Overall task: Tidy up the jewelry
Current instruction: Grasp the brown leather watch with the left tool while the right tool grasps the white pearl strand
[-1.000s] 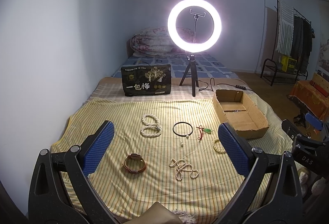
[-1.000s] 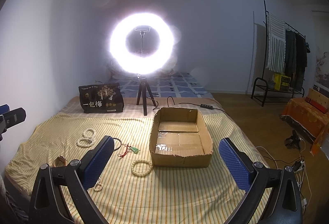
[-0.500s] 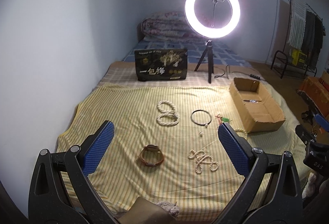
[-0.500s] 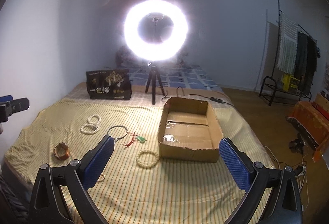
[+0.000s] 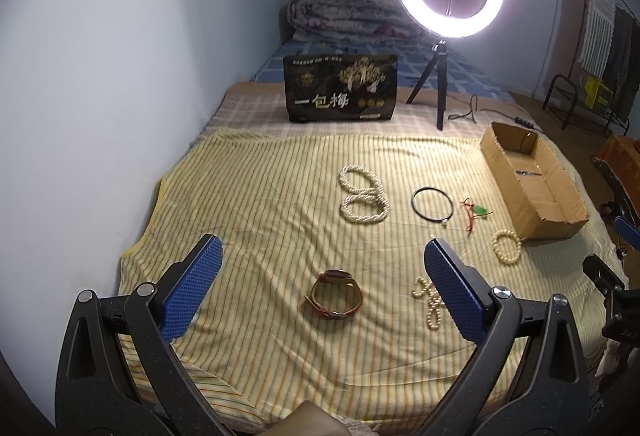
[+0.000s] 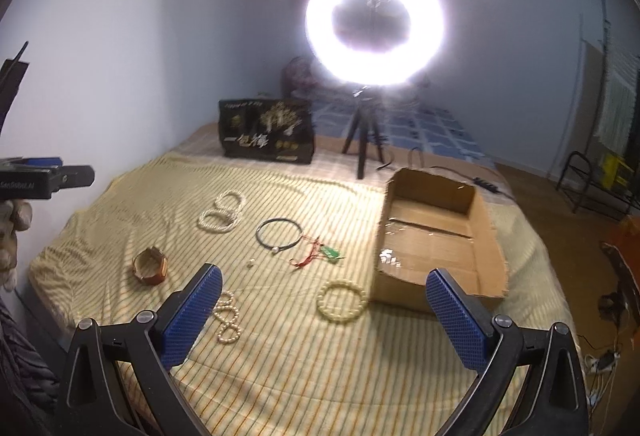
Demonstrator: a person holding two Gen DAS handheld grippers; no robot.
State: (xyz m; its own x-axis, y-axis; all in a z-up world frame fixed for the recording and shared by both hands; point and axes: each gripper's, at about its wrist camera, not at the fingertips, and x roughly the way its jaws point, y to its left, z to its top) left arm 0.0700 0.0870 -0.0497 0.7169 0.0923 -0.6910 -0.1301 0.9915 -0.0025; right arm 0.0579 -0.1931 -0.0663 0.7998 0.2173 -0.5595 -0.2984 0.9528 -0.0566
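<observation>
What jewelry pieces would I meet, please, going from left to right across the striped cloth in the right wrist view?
Brown leather watch → coiled pearl necklace → black cord bangle → red cord with green pendant → cream bead bracelet. The loose pearl strand by the left finger overlaps the necklace's span, so I left it out.

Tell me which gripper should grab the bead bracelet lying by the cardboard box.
Right. The right gripper is open with the bead bracelet directly between its fingers, beside the cardboard box. From the left gripper, that bracelet lies off to its right; the watch sits nearer.
</observation>
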